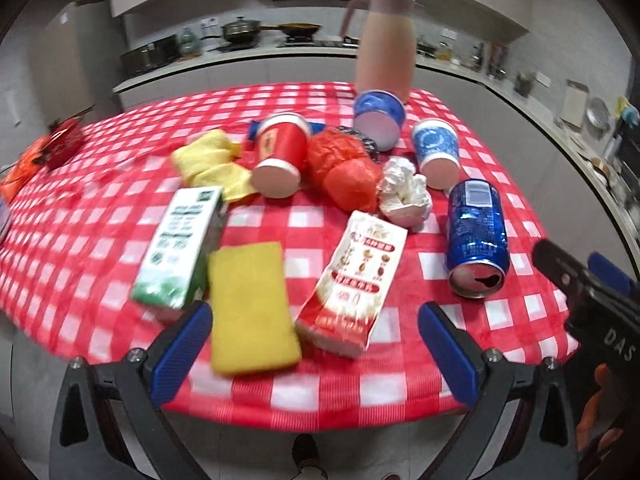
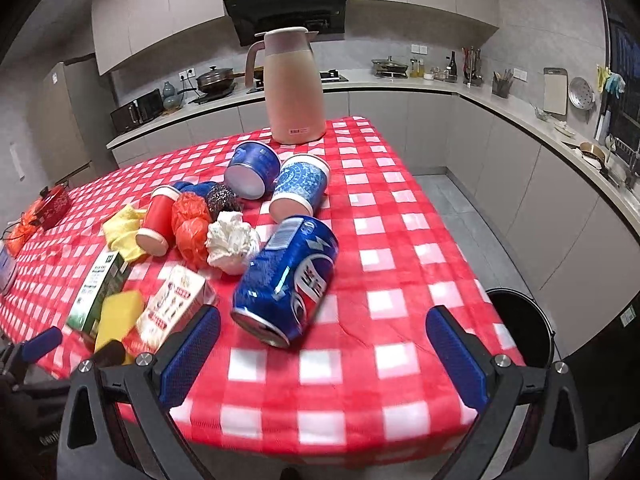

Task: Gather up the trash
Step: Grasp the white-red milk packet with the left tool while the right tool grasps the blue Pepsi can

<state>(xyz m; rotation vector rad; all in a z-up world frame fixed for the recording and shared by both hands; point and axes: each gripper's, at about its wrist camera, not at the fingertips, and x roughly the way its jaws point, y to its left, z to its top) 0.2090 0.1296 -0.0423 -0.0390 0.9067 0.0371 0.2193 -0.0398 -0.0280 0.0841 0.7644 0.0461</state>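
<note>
Right wrist view showed the right gripper with fingers spread wide and empty, lined up on the toppled blue soda can lying on the checked worktop, apparently because the black bin stood just beside that edge.

Left gripper open above table edge, framing yellow sponge and snack packet; dented blue can lying right.

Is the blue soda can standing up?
No, the blue soda can lies on its side on the checked tablecloth, its opened top facing the camera.
</note>
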